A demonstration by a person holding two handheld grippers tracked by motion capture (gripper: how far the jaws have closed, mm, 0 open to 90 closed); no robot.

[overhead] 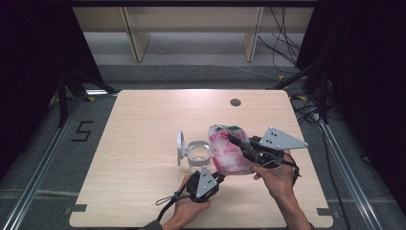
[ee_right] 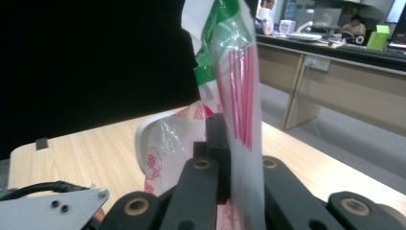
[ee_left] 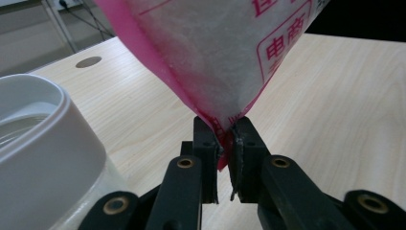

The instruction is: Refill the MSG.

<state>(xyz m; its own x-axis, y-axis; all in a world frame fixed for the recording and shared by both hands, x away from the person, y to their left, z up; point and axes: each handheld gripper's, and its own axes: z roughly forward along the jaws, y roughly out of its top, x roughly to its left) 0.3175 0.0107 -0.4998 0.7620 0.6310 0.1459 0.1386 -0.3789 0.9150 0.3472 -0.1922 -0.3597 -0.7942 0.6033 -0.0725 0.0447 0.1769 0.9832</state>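
Table [overhead: 143, 191]: everything sits on it or is held over it.
Jar [overhead: 198, 154]: on the table, near the middle, a bit toward the person.
Lid [overhead: 180, 147]: stands on its edge, touching the jar's left side.
Bag [overhead: 230, 151]: just right of the jar, held up above the table.
Left gripper [overhead: 218, 178]: in front of the jar, under the bag, at the bag's bottom corner.
Right gripper [overhead: 238, 142]: right of the bag, reaching in to its top part.
Hole [overhead: 235, 102]: in the table, far behind the bag, near the back edge.
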